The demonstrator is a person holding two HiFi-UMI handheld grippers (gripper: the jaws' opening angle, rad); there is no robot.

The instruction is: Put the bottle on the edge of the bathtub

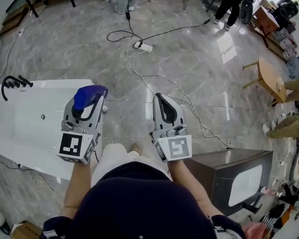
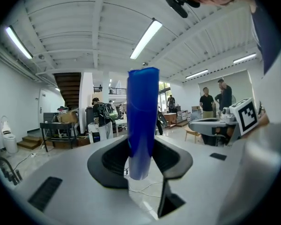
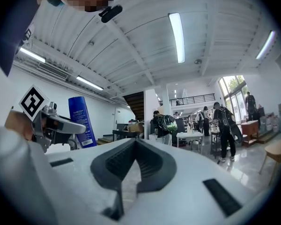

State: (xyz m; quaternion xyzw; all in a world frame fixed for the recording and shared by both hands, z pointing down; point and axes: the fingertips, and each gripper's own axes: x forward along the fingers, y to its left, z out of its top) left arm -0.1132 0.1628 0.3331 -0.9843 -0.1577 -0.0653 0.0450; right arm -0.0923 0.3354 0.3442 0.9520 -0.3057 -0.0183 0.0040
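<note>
A blue bottle (image 1: 90, 94) stands upright between the jaws of my left gripper (image 1: 92, 106), which is shut on it. It hangs over the near right corner of the white bathtub (image 1: 20, 133). In the left gripper view the bottle (image 2: 142, 125) fills the middle, pinched low on its body by the left gripper (image 2: 141, 159). My right gripper (image 1: 159, 98) is beside it over the floor, shut with nothing in it. Its jaw tips meet in the right gripper view (image 3: 134, 142), where the bottle (image 3: 82, 121) shows at the left.
A black faucet (image 1: 12, 83) sits on the tub's far left rim. A dark cabinet (image 1: 234, 176) stands at my right. White and black cables with a power strip (image 1: 145, 47) lie on the marble floor ahead. A wooden stool (image 1: 269, 76) and people stand farther off.
</note>
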